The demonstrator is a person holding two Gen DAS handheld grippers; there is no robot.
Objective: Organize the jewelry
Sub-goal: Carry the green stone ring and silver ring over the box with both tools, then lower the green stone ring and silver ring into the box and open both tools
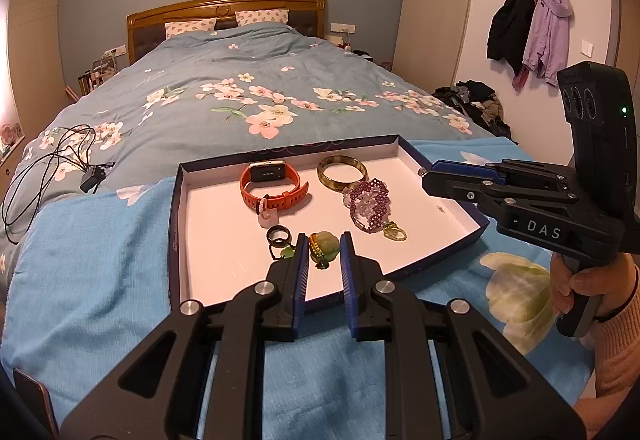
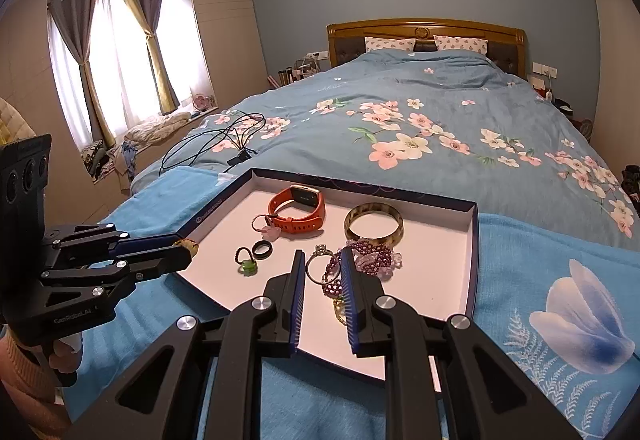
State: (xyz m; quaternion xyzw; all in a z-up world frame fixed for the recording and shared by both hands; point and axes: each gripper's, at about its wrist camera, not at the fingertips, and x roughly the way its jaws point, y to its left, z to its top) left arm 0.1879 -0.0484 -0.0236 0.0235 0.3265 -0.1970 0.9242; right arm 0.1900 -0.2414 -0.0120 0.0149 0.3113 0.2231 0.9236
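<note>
A dark blue tray (image 1: 175, 232) (image 2: 472, 264) with a white floor lies on a blue towel on the bed. In it are an orange smartwatch (image 1: 272, 183) (image 2: 298, 209), an amber bangle (image 1: 342, 173) (image 2: 374, 226), a purple beaded bracelet (image 1: 368, 203) (image 2: 370, 256), a black ring (image 1: 277, 234) (image 2: 264, 250) and a pink charm (image 1: 266, 213). My left gripper (image 1: 324, 236) (image 2: 186, 250) hangs over the tray's near left edge, shut on a green pendant (image 1: 326, 246) with a yellow cord. My right gripper (image 2: 321, 254) (image 1: 428, 175) is over the tray's right side, shut on a silver ring (image 2: 318, 270).
The blue towel (image 1: 100, 272) (image 2: 540, 248) covers the near end of the floral quilt. A black cable (image 1: 48, 167) (image 2: 224, 143) lies on the bed left of the tray. A phone's edge (image 1: 32, 396) shows at bottom left. A person's hand (image 1: 592, 288) grips the right handle.
</note>
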